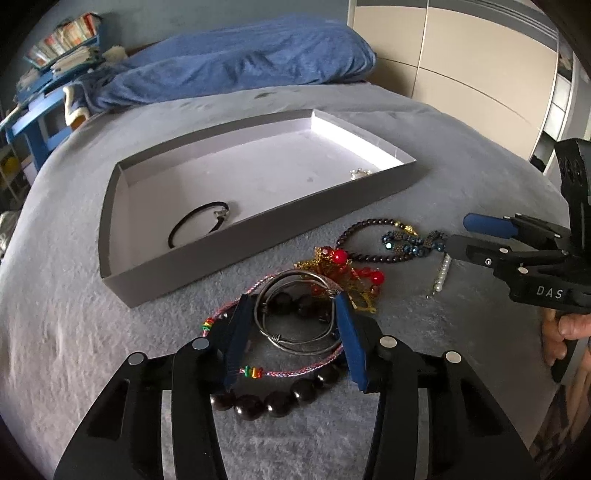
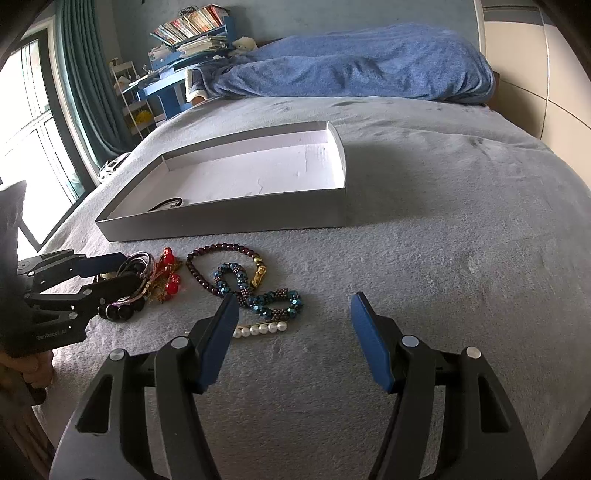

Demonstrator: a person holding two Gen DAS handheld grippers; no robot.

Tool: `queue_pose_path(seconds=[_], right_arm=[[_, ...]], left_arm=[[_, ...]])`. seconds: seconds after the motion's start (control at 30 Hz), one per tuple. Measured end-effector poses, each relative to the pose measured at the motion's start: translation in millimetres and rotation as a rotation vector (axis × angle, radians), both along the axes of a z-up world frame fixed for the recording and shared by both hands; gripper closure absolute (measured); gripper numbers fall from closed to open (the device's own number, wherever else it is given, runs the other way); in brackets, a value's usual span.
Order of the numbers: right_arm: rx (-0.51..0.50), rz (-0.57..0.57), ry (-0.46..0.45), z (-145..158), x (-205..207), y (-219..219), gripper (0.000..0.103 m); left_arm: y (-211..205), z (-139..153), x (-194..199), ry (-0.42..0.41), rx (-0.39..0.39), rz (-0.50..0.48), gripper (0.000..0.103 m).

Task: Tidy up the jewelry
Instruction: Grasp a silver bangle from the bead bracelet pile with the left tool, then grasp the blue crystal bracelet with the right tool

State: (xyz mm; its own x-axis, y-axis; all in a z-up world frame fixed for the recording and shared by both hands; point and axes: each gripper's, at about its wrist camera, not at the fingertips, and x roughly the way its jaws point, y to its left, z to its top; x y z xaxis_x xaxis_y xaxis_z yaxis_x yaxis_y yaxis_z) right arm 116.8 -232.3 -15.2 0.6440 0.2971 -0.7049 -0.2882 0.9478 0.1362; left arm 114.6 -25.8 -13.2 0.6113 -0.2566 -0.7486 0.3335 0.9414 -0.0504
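Observation:
A shallow grey box [image 1: 258,236] [image 2: 221,221] lies on the grey bed cover. It holds a black cord bracelet [image 1: 195,221] and a small pearl piece [image 1: 360,172]. In front of it lie a red-and-gold piece [image 1: 340,256], a purple bead bracelet [image 2: 221,248], a blue beaded rope [image 2: 273,299] and a pearl pin [image 2: 260,328]. My left gripper [image 1: 291,302] [image 2: 131,269] is down on a pile with silver wire bangles [image 1: 295,343], a pink braided cord [image 1: 295,373] and dark beads [image 1: 277,402]. Its pads touch both sides of the upper bangle. My right gripper [image 2: 293,306] [image 1: 461,234] is open and empty above the cover.
A blue blanket [image 2: 351,62] lies bunched at the head of the bed. A blue shelf with books [image 2: 192,33] and a window with teal curtains [image 2: 29,110] are on the left, beige wardrobe doors [image 1: 461,55] on the right. A hand [image 1: 565,328] holds the right gripper's handle.

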Motion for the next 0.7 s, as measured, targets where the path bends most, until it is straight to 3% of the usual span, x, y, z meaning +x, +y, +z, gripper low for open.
queue_pose_path(seconds=[0.2,0.43,0.7], right_arm=[[0.001,-0.001,0.0,0,0,0,0.04],[0.006,-0.003,-0.001,1,1,-2,0.04],[0.008,0.013,-0.005,2,1,2,0.04]], left_arm=[[2,-1,0,0.002,-0.016,0.005,0.055],[8,20,-6,-0.066,-0.061,0.003,0.056],[34,33,-1,-0.084,-0.102,0.086,0.056]])
